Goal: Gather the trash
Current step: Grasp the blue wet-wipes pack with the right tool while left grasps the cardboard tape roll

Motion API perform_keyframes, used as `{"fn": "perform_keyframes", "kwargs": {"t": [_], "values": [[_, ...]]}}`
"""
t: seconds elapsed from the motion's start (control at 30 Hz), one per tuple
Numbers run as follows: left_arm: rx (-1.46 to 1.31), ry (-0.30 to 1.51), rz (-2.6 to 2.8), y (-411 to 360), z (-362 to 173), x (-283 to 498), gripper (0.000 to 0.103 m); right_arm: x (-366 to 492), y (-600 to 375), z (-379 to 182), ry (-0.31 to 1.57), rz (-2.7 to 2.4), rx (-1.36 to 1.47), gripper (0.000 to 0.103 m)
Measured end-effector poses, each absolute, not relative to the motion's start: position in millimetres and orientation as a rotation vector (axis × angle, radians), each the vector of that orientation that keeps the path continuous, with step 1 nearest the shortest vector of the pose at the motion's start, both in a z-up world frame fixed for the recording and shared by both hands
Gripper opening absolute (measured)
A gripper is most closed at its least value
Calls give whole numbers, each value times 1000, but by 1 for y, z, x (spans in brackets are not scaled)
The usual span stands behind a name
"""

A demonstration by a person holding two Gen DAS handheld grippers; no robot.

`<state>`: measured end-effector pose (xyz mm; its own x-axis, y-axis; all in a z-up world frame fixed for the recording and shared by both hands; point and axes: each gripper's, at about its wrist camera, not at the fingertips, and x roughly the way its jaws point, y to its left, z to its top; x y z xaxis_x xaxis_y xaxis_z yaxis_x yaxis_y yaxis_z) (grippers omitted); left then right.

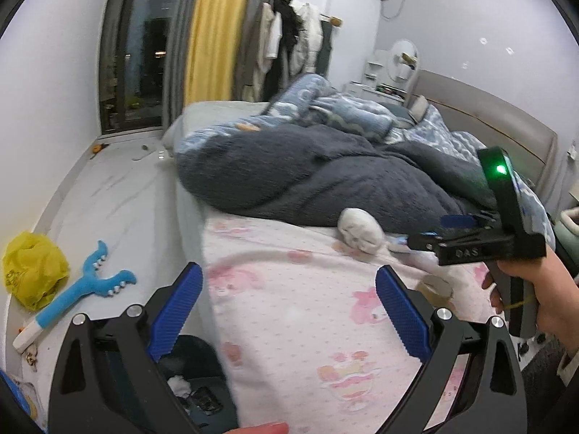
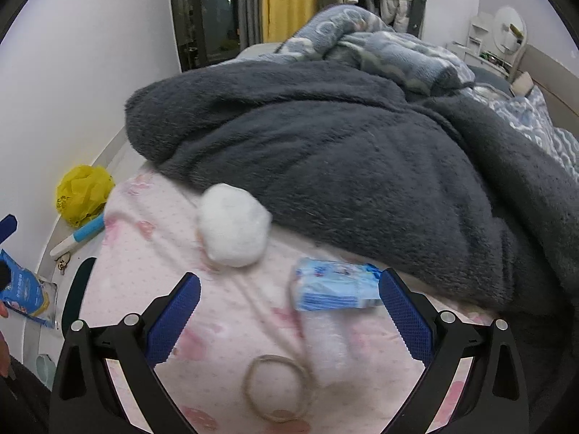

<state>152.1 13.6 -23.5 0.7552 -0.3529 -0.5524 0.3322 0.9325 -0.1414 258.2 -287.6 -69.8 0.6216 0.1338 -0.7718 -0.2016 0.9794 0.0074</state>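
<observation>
A crumpled white tissue ball [image 2: 233, 226] lies on the pink bedsheet [image 2: 152, 253] at the edge of a dark grey blanket [image 2: 362, 162]. Beside it lie a blue-and-white wrapper [image 2: 334, 289], a clear plastic piece [image 2: 327, 340] and a tape ring [image 2: 277, 387]. My right gripper [image 2: 289, 311] is open, low over these items, with the wrapper near its right finger. My left gripper [image 1: 289, 307] is open and empty over the bed's corner. The tissue ball [image 1: 360, 229] and the right gripper [image 1: 448, 233] also show in the left wrist view. A dark bin [image 1: 195, 394] with scraps sits below the left gripper.
On the floor left of the bed lie a yellow plastic bag [image 1: 34, 275], a blue massager handle [image 1: 77, 289] and a blue packet [image 2: 27, 293]. Blue patterned quilts [image 1: 325, 115] pile further up the bed. A window, curtains and a clothes rack stand behind.
</observation>
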Motion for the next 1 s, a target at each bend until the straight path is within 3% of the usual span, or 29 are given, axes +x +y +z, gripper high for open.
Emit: {"fn": "perform_keyframes", "kwargs": {"t": [0.7,0.83,1.0], "values": [[48,717,-618,-97,-66,171,98,301,-317,-104,989,238,-31,99],[68,738,-665,-114,-73,172,98,305,-322,-110,1018,243,-13,77],[81,781,-736,-140,-84,173,98,302,-332,-110,1018,282,31,73]]}}
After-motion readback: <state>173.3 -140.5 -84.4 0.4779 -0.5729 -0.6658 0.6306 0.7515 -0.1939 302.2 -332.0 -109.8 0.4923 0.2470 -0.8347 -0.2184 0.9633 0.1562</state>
